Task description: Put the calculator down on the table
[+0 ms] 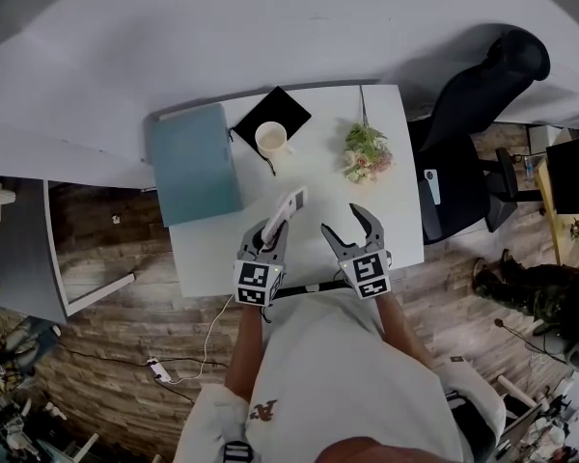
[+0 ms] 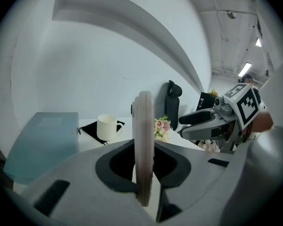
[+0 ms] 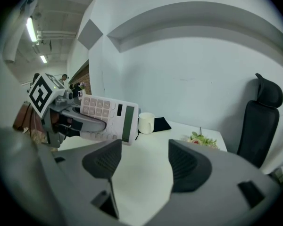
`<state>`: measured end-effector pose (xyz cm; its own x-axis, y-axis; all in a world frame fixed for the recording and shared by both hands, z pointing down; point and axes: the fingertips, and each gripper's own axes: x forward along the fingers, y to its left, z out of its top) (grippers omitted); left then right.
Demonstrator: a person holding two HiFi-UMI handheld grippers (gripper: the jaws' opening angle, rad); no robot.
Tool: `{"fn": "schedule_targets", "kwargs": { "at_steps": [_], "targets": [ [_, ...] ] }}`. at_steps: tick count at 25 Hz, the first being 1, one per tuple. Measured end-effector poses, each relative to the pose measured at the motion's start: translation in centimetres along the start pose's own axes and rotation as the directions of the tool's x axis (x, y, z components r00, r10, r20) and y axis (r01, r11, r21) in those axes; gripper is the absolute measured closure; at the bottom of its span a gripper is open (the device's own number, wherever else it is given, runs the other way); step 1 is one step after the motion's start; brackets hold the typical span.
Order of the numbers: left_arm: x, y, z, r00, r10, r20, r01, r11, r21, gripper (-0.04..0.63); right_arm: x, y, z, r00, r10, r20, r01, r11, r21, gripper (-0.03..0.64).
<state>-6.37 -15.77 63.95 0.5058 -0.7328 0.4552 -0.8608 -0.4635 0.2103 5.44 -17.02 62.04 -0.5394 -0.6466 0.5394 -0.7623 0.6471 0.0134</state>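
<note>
A white calculator with pale pink keys stands on edge between the jaws of my left gripper, which is shut on it above the white table. Seen edge-on in the left gripper view, the calculator rises upright from the gripper. The right gripper view shows the calculator face-on at left, clamped by the left gripper. My right gripper hangs open beside it over the table's near part. Nothing lies between its pads.
A teal box lies at the table's left. A white mug sits on a black cloth at the back. A small flower bunch lies at the right. A black office chair stands right of the table.
</note>
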Motion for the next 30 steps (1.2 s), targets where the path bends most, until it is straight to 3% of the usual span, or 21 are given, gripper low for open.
{"fn": "schedule_targets", "kwargs": {
  "at_steps": [30],
  "targets": [
    [3.6,-1.5,-9.2,0.977,-0.127,-0.173,0.098,0.982,-0.162,0.532,2.5,1.8,-7.8,0.977,0.059,-0.207,-0.064,0.998,-0.017,0.302]
  ]
}}
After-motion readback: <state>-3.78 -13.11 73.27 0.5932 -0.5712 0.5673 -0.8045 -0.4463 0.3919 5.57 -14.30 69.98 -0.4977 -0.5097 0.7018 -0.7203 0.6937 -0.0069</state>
